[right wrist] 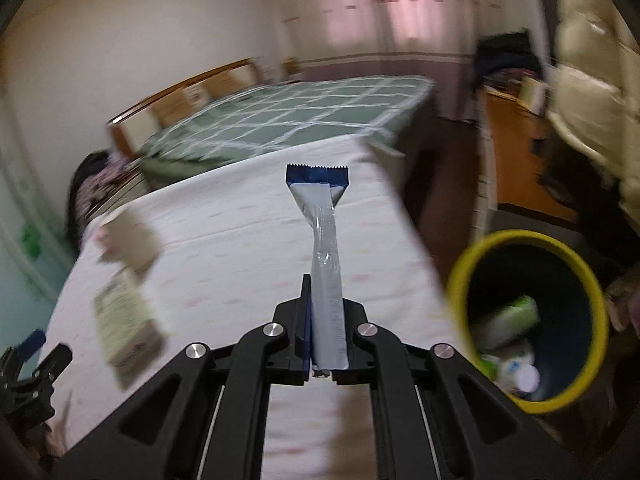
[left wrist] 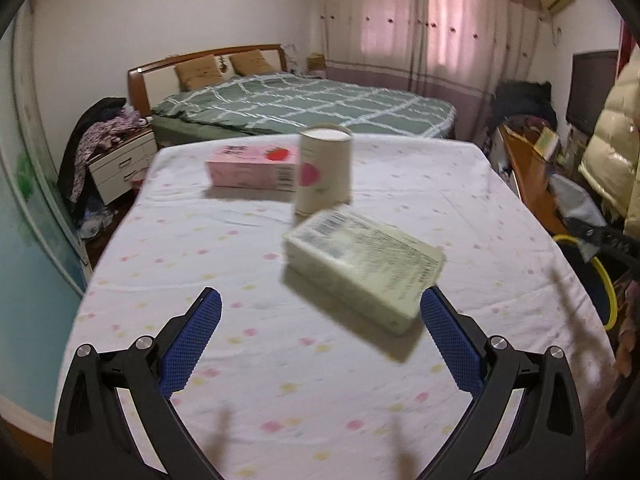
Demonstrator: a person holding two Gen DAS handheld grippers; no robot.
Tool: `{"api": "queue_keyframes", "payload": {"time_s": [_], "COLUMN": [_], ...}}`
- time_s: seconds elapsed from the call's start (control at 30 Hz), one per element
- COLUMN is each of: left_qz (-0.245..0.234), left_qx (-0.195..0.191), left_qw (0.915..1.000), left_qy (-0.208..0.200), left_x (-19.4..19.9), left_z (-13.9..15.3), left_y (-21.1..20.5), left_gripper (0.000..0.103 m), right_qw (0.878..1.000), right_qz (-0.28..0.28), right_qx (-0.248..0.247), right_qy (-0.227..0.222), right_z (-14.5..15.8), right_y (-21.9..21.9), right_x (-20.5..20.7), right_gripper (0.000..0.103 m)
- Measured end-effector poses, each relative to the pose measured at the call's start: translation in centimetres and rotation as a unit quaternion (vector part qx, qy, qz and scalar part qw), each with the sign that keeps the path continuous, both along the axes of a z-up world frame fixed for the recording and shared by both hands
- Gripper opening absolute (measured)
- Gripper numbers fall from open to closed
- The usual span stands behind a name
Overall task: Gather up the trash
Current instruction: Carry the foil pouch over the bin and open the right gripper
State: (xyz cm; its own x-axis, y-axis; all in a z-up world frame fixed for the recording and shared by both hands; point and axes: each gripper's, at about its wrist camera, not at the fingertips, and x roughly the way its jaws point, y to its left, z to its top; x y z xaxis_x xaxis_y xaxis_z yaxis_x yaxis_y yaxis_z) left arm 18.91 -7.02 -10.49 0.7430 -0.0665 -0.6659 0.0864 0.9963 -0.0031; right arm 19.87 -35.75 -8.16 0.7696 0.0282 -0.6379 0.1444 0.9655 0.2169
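In the left wrist view my left gripper (left wrist: pixel 320 312) is open and empty above the table's white dotted cloth (left wrist: pixel 248 240). A pale carton (left wrist: pixel 360 268) lies flat between and just ahead of its fingertips, close to the right finger (left wrist: pixel 448 340). Behind it stand a cream paper cup (left wrist: pixel 324 168) and a pink strawberry carton (left wrist: pixel 252 168). In the right wrist view my right gripper (right wrist: pixel 324 320) is shut on a long silver and blue wrapper (right wrist: pixel 324 248), held over the table's right side. A yellow-rimmed dark bin (right wrist: pixel 528 320) with trash inside stands to its right.
A bed with a green checked cover (left wrist: pixel 312 100) lies behind the table. A nightstand with clothes (left wrist: pixel 120 160) is at the left. A wooden desk (left wrist: pixel 532 176) and a person in a pale puffy jacket (left wrist: pixel 612 128) are at the right. The bin's rim (left wrist: pixel 604 280) shows past the table's right edge.
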Motion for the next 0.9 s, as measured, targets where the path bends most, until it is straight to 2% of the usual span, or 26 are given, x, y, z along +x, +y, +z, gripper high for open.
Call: {"api": "queue_keyframes", "payload": {"time_s": [0.17, 0.33, 0.6, 0.73, 0.9], "left_qz": [-0.012, -0.003, 0.025, 0.042, 0.082], "left_qx": [0.016, 0.023, 0.025, 0.019, 0.032], "left_qw": [0.9995, 0.9986, 0.9970, 0.9960, 0.9927], "left_qy": [0.025, 0.047, 0.069, 0.077, 0.082], "left_x": [1.7, 3.3, 4.3, 4.2, 3.3], "left_z": [-1.7, -3.1, -3.9, -3.9, -4.1], "left_y": [-2.6, -3.3, -2.1, -0.3, 3.4], "left_gripper": [0.098, 0.098, 0.098, 0.098, 0.098], "right_qw": [0.996, 0.990, 0.984, 0.982, 0.979], "right_qz": [-0.085, -0.136, -0.169, -0.179, -0.192], "right_qx": [0.004, 0.008, 0.017, 0.025, 0.035], "right_qy": [0.016, 0.035, 0.055, 0.060, 0.066], "right_z": [-1.2, -2.6, -4.8, -5.2, -5.4], "right_y": [-6.5, -10.0, -11.7, -12.3, -13.0], "right_x": [-1.3, -2.2, -2.3, -2.1, -2.1], "right_gripper": [0.008, 0.008, 0.009, 0.009, 0.009]}}
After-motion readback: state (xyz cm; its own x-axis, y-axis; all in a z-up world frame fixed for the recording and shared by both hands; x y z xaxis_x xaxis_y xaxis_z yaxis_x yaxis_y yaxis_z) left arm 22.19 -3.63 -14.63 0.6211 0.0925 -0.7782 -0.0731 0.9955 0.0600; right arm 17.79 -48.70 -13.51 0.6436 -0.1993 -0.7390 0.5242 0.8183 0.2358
